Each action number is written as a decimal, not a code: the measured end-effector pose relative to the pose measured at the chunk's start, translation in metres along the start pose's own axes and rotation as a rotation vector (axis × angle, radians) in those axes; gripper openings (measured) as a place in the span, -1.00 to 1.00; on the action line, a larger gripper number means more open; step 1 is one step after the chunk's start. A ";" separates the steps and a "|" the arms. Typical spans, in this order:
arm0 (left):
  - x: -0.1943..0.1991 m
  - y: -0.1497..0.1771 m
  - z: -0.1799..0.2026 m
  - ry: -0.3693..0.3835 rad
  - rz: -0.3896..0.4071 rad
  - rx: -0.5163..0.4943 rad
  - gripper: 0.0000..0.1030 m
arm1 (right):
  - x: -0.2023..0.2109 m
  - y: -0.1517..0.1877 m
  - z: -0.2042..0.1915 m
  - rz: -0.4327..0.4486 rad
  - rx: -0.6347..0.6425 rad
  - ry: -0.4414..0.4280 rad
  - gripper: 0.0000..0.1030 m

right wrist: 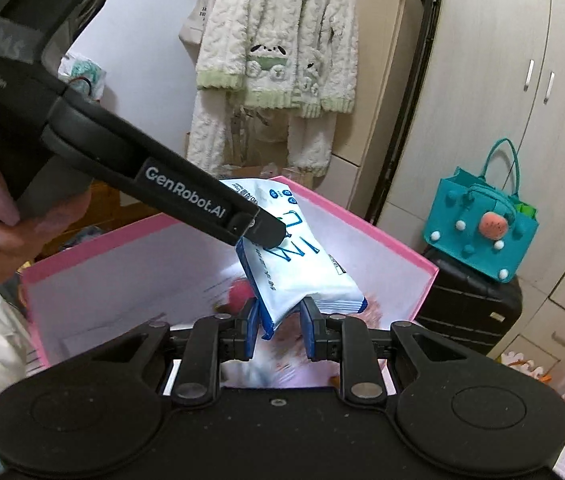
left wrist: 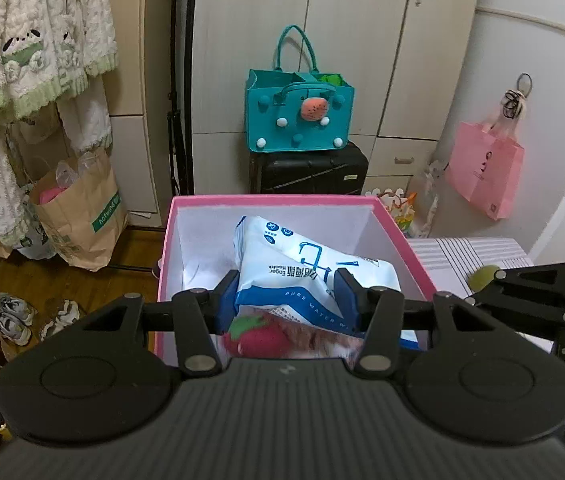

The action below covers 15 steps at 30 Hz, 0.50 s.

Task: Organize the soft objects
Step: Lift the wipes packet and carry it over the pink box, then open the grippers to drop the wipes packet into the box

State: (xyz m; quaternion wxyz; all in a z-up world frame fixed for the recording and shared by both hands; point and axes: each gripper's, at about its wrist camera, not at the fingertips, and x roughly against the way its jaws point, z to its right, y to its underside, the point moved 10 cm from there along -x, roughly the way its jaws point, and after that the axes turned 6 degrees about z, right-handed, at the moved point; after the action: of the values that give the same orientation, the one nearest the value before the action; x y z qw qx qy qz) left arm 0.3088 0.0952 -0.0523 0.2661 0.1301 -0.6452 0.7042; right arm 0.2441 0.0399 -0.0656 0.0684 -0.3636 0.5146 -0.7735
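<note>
Above the pink box [left wrist: 398, 232], the left gripper [left wrist: 288, 300] is clamping a white-and-blue wipes pack [left wrist: 314, 268], its blue pads [left wrist: 228, 300] pressing in on the pack's two sides at the near end. The pack is tilting up and away over the box's white inside, not lying flat on the bottom. Beneath the pack, inside the box, a red strawberry plush [left wrist: 260, 336] with a green top is lying against something furry and orange-white that is too blurred to name.

From the right wrist view, the right gripper [right wrist: 278, 320] is hovering over the near rim of the box [right wrist: 362, 220] with its jaws partly apart. The lower corner of the pack [right wrist: 302, 276] is hanging between its pads [right wrist: 308, 328], but whether they are pinching it cannot be told. The left gripper's black body [right wrist: 186, 196] is reaching in across the box from the left, held by a hand [right wrist: 14, 232].

Behind the box, a teal felt bag [left wrist: 298, 116] is sitting on a black suitcase [left wrist: 310, 172]. Left of the box, a brown paper bag [left wrist: 82, 220] is standing on the floor.
</note>
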 end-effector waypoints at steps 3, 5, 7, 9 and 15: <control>-0.016 -0.007 -0.002 -0.018 -0.013 -0.007 -0.05 | -0.012 -0.005 0.014 -0.016 -0.008 0.001 -0.49; -0.027 -0.008 -0.003 -0.039 -0.029 -0.021 -0.05 | -0.025 -0.006 0.020 -0.039 0.012 -0.003 -0.49; -0.036 -0.007 -0.004 -0.052 -0.044 -0.017 -0.02 | -0.038 -0.004 0.026 -0.065 0.034 0.003 -0.49; -0.039 -0.005 -0.009 -0.045 -0.049 0.019 0.03 | -0.049 0.000 0.031 -0.090 0.043 0.017 -0.49; -0.026 0.008 -0.010 -0.026 -0.059 0.004 0.06 | -0.052 0.014 0.033 -0.115 0.056 0.050 -0.49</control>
State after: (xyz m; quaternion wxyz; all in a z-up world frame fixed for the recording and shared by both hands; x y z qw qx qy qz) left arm 0.3277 0.0992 -0.0741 0.2781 0.1584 -0.6432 0.6956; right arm 0.2991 0.0335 -0.0957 0.0212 -0.3708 0.4726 -0.7992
